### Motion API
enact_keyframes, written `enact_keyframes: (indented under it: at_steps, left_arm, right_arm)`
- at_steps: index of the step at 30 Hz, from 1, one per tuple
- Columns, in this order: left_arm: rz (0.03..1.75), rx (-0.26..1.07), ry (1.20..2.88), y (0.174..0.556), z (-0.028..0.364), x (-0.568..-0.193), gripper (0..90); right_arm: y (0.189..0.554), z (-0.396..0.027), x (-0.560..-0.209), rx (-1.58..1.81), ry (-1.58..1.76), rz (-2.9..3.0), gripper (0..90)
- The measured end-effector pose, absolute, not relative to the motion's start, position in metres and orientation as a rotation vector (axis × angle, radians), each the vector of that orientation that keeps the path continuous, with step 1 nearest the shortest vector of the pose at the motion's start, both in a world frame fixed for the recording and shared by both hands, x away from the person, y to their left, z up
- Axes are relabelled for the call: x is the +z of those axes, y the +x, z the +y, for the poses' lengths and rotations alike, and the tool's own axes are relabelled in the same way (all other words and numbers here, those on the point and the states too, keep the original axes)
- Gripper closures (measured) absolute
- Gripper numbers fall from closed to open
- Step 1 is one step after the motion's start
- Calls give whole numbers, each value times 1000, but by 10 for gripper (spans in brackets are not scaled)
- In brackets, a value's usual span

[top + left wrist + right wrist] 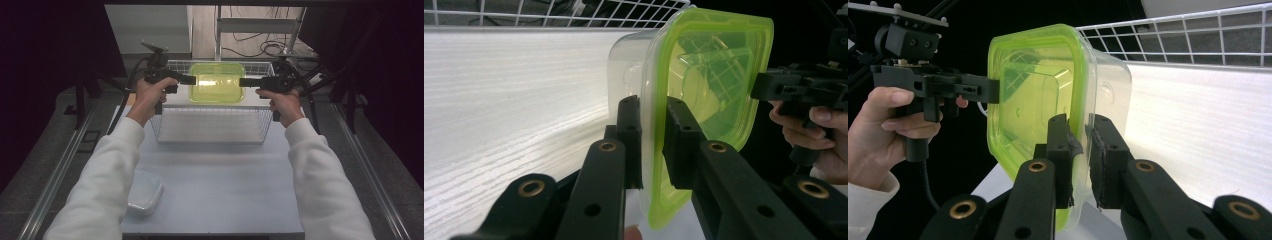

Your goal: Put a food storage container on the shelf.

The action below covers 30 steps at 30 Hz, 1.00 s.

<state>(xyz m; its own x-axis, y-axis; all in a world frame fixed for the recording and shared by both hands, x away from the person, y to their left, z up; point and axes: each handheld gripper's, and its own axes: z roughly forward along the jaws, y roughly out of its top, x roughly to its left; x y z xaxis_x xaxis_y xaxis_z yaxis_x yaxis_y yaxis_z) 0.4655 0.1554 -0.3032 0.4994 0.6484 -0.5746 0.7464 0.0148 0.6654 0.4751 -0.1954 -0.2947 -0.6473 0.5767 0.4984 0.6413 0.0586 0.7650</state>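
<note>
**One container, two grips**

I hold one green-lidded container [216, 82] above the single wire basket [212, 131], my left gripper [189, 79] and right gripper [245, 82] each clamped on opposite lid edges. One spare clear container [145, 191] sits near the table's front-left edge.

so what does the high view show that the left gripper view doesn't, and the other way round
High view alone: the white table, a second clear container near its left edge, and both white sleeves.

Left gripper view alone: the left gripper with its jaws clamped on the green lid's rim, seen close up.

Both: the green-lidded container, the wire basket and the right gripper.
</note>
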Motion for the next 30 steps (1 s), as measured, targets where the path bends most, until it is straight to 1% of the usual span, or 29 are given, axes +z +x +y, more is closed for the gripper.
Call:
enact_keyframes:
  at_steps: [5, 15, 18, 24, 30]
  left_arm:
    - [1234, -112, 1700, 476, 156, -313, 790]
    - [1310, -194, 1591, 495, 158, -322, 780]
    - [1327, -194, 1583, 499, 158, -323, 777]
    - [1360, -218, 1552, 507, 156, -332, 738]
    - [1349, -212, 1546, 509, 156, -335, 721]
  right_arm:
    - [486, -191, -307, -1629, -1328, -2222, 798]
    - [503, -190, -320, -1631, -1430, -2098, 768]
    - [508, -189, -320, -1607, -1479, -2067, 756]
    - [513, -181, -326, -1561, -1630, -1992, 719]
    - [514, -180, -329, -1576, -1669, -1951, 711]
